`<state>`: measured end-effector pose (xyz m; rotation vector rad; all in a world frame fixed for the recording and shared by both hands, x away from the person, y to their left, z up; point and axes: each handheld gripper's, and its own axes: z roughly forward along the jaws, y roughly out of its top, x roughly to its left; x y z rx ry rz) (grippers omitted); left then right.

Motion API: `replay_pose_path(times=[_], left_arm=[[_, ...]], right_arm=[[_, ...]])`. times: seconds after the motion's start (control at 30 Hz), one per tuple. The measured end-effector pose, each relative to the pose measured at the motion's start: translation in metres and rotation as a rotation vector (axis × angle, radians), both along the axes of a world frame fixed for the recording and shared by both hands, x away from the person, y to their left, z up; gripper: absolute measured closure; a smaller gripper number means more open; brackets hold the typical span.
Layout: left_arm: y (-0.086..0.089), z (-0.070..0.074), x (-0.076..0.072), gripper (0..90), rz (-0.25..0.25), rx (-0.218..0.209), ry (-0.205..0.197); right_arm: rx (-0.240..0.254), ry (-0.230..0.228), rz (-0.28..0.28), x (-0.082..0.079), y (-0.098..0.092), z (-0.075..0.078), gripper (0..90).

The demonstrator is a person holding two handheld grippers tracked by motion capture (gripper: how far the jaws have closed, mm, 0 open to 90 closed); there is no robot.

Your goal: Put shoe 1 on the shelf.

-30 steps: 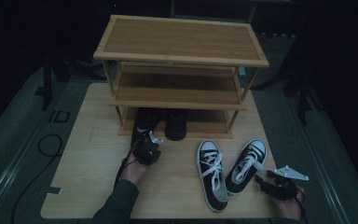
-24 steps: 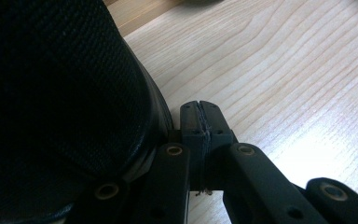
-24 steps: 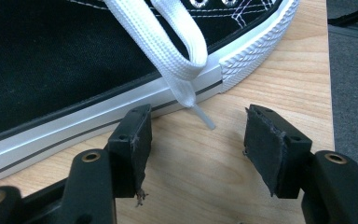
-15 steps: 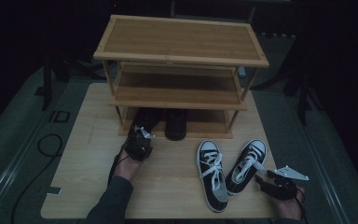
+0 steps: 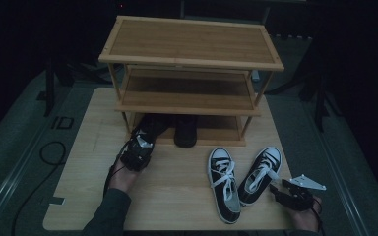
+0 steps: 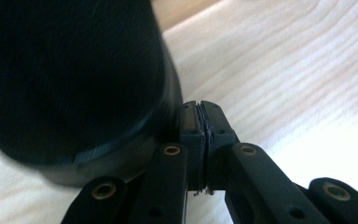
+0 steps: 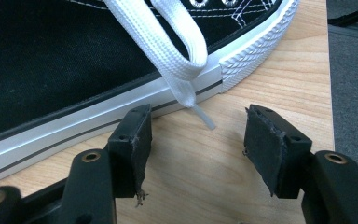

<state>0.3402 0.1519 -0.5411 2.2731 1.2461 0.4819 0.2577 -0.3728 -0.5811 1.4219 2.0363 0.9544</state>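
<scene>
A black shoe (image 5: pixel 152 125) lies with its toe under the bottom shelf of a bamboo shoe rack (image 5: pixel 192 44), next to a second black shoe (image 5: pixel 186 130). My left gripper (image 5: pixel 141 141) sits at the first shoe's heel. In the left gripper view that gripper (image 6: pixel 204 122) is shut, jaws pressed together, with the black shoe (image 6: pixel 70 70) against its left side. A pair of black-and-white sneakers (image 5: pixel 224 184) (image 5: pixel 261 174) lies on the table to the right. My right gripper (image 5: pixel 279 189) stands open just beside the right sneaker (image 7: pixel 51 60), its jaws (image 7: pixel 196 135) near the white lace (image 7: pixel 168 51).
The rack has three wooden shelves; the top and middle ones are bare. The light wooden table (image 5: pixel 177 206) has free room between the two hands. A cable (image 5: pixel 54 147) curls on the dark floor to the left. The table's right edge (image 7: pixel 328 93) runs close to the right gripper.
My left hand and gripper have shifted slightly to the left at the heel of the black shoe. The right gripper and the sneakers have stayed where they were.
</scene>
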Motion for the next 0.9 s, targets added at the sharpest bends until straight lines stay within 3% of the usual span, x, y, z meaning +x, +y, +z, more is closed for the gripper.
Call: replay_pose_path(times=[0.17, 0.4, 0.9], left_arm=[[0.011, -0.001, -0.009, 88.5, 0.002, -0.011, 0.003], [0.029, -0.005, -0.016, 87.8, 0.040, 0.016, 0.013], [0.049, -0.014, -0.008, 87.9, 0.116, -0.031, 0.017]], right_arm=[[0.000, 0.001, -0.001, 0.000, 0.000, 0.000, 41.0], [0.001, 0.001, -0.002, 0.000, 0.000, 0.000, 40.9], [0.000, 0.000, -0.001, 0.000, 0.000, 0.000, 41.0]])
